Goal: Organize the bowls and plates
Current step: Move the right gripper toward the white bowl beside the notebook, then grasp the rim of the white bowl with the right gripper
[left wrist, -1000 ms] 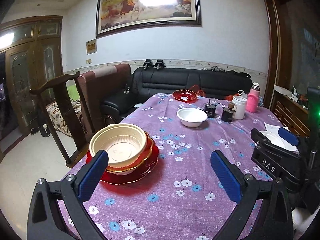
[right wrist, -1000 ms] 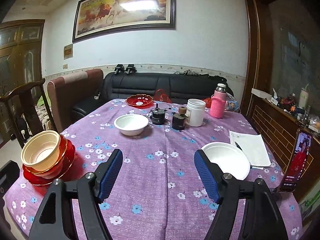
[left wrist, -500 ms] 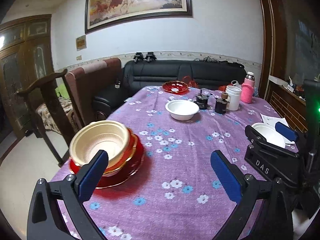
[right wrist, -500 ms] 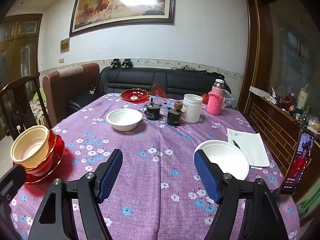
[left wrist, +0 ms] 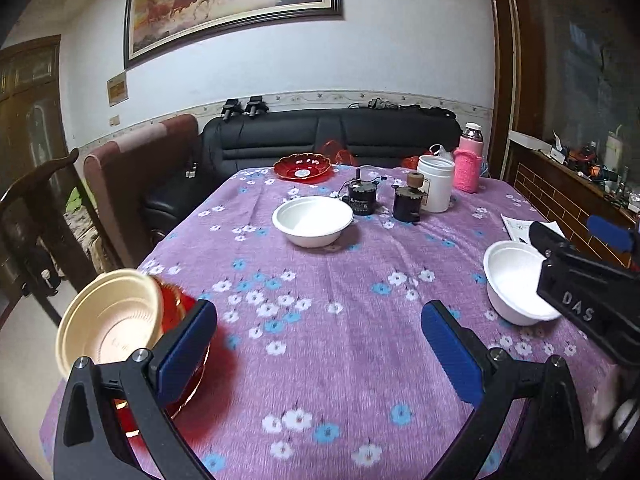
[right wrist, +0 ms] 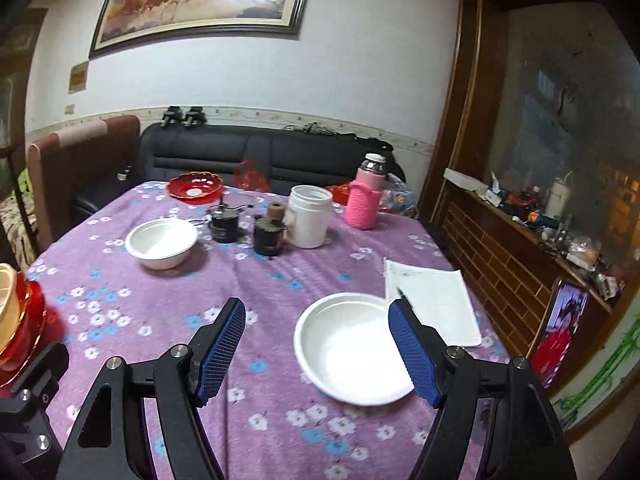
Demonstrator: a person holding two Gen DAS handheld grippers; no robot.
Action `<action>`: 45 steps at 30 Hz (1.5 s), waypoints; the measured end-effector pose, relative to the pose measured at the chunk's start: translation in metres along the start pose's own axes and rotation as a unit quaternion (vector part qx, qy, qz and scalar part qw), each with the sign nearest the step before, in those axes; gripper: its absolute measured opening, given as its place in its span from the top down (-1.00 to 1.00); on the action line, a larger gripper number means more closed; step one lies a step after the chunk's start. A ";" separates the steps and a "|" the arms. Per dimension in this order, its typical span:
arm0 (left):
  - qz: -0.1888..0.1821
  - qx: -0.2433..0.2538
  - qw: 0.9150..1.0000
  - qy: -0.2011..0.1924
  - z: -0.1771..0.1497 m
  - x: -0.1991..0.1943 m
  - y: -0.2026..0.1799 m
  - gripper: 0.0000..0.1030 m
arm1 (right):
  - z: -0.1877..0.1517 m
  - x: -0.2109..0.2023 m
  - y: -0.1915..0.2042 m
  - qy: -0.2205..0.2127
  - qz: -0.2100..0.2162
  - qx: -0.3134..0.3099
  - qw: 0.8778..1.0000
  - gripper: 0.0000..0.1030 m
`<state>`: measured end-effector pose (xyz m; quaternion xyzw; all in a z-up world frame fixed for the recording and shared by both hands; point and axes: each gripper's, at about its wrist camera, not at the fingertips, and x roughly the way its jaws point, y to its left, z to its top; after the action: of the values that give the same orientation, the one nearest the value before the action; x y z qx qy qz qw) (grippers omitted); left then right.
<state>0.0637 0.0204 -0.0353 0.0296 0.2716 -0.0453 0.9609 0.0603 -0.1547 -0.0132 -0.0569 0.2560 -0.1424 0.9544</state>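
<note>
Two grippers hang over a big table under a purple flowered tablecloth (left wrist: 320, 320), both with blue-padded fingers spread wide and nothing between them. Behind the table, at twelve o'clock, a black leather sofa (left wrist: 332, 136) runs along the wall beneath a framed horse painting (left wrist: 232, 4).

On the cloth, the largest pile sits at eight o'clock from the left gripper (left wrist: 320, 344): a cream plastic bowl (left wrist: 108, 320) nested on top of red dishes (left wrist: 180, 308), right at the table's edge beside that gripper's left finger. A white bowl (left wrist: 312, 220) stands mid-table at twelve o'clock. Another white bowl (right wrist: 348, 348) lies near the table's right side; the right gripper (right wrist: 318, 352) hovers above it, its right finger overlapping the rim in view, whether touching I cannot tell. Just beyond, at one o'clock, lies a white sheet of paper (right wrist: 432, 296) with a pen on it.

Farther back, a scalloped red plate (right wrist: 195, 186) rests at the far edge, then a white jar (right wrist: 310, 216), a pink-sleeved flask (right wrist: 366, 196), and two small dark pots (right wrist: 226, 222).
</note>
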 end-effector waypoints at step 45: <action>-0.039 -0.084 0.993 0.070 -0.013 0.109 0.047 -0.98 | 0.065 0.327 0.159 0.286 0.234 0.098 0.924 0.42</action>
<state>0.1544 0.0606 -0.1017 -0.0590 0.3420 -0.0573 0.9361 0.4025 -0.0988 -0.1408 0.1419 0.5089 0.0500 0.8476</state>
